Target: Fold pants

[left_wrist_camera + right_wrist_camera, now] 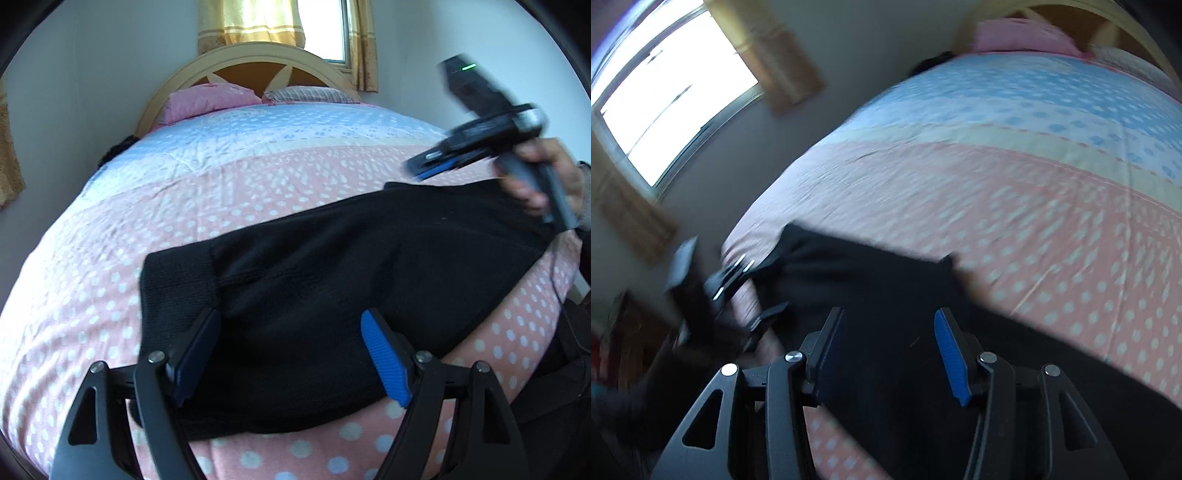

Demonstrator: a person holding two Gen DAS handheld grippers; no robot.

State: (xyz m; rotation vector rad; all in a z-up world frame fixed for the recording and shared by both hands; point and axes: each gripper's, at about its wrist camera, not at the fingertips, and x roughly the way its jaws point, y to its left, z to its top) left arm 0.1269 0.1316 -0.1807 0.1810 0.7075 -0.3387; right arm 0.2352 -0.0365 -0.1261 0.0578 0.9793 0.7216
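Note:
Black pants [332, 258] lie across the near part of the bed, waistband end at the left, and also show in the right wrist view [879, 280]. My left gripper [291, 317] is open just above the pants' near edge, with cloth between and under its blue pads [384, 354], not gripped. My right gripper [890, 317] is open over the pants; it shows blurred in the left wrist view [436, 166], held in a hand above the pants' far right end. The left gripper also shows blurred in the right wrist view [738, 295].
The bed has a pink polka-dot quilt [166, 206] with a blue band toward the headboard [251, 59]. Two pillows [210, 98] lie at the head. A curtained window [325, 29] is behind. The bed's near edge runs along the bottom of the left wrist view.

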